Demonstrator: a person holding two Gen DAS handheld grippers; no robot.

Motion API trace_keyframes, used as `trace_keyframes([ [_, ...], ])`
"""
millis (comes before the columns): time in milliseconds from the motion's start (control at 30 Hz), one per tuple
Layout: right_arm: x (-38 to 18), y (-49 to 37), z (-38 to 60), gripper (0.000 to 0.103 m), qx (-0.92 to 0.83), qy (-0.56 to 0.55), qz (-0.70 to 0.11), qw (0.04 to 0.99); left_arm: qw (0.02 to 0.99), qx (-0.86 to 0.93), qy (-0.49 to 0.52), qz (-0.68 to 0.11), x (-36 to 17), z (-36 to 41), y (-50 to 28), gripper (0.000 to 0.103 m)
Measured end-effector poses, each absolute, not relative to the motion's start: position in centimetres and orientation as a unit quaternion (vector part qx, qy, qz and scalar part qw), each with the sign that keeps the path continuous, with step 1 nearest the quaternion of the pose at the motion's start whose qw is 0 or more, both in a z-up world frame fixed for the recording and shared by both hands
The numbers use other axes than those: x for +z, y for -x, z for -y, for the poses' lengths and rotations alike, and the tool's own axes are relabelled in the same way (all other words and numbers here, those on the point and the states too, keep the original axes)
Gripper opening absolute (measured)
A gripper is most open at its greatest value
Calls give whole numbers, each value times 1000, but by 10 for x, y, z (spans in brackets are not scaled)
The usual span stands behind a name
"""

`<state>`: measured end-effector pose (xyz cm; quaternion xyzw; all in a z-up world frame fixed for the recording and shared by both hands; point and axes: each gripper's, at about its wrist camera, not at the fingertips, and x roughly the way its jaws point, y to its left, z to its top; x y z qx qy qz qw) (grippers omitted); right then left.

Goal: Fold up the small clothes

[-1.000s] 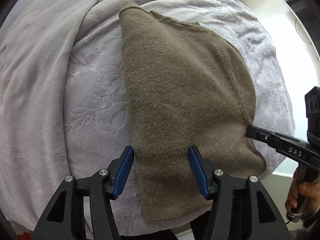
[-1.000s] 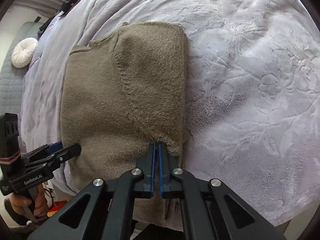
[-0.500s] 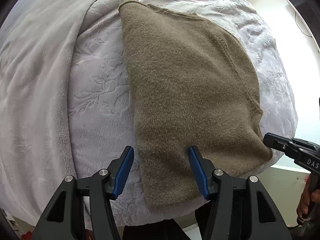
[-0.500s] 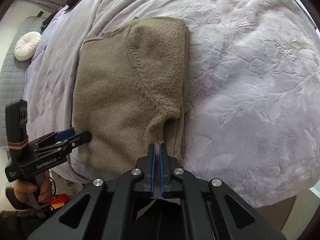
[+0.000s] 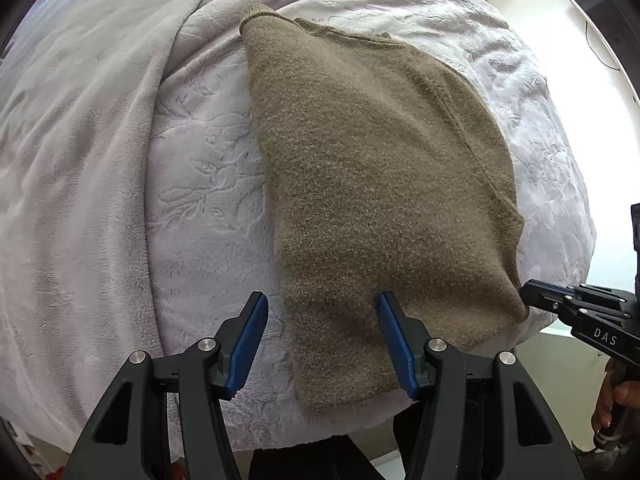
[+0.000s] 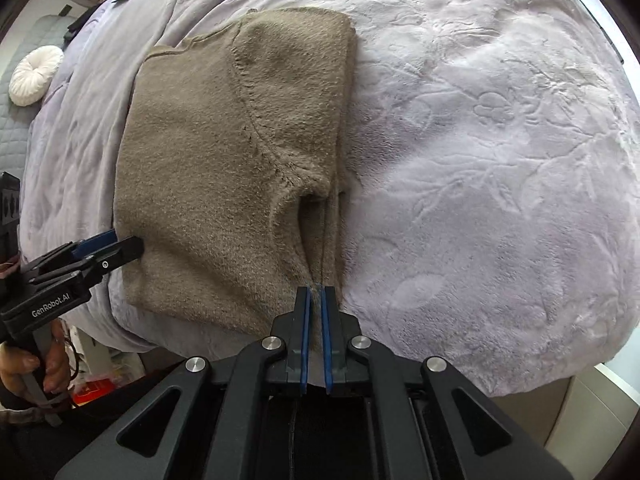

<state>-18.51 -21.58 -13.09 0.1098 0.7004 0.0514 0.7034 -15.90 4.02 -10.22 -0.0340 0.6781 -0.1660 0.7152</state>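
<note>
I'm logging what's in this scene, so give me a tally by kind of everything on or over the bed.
Brown sweaters: 1
Lilac blankets: 1
White round cushions: 1
Handheld tools: 2, the left tool open, the right tool shut on the sweater's edge
Total: 5

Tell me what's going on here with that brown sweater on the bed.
A person is folding a brown sweater on a lilac blanket, one handheld gripper per hand. The right gripper has its jaws pinched on the sweater's near right edge. The left gripper hangs open over the near left corner, gripping nothing. The sleeves look already tucked in.
</note>
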Motion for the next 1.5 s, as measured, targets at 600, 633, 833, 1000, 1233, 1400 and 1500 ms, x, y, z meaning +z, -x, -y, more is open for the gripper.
trace_keyframes([
  [600, -104, 178, 253, 7, 18, -219, -665, 714, 716, -157, 47, -678, -95, -58, 165, 59],
  [633, -103, 171, 255, 11, 21, -231, -660, 715, 717, -155, 44, -678, -92, -57, 164, 59],
  [833, -124, 117, 259, 53, 38, -259, -652, 711, 731, -129, 50, -668, -77, -59, 159, 59],
  [1000, -152, 98, 261, 20, 30, -198, -690, 695, 731, -86, 59, -674, -79, -52, 154, 59],
  [1233, -144, 125, 300, 24, 21, -204, -705, 679, 729, -79, 70, -676, -79, -31, 153, 59],
  [1400, -128, 141, 317, 50, 12, -218, -699, 681, 735, -84, 57, -670, -74, -22, 148, 59],
  [1500, -115, 147, 316, 65, 15, -218, -691, 689, 733, -91, 60, -672, -73, -19, 146, 59],
])
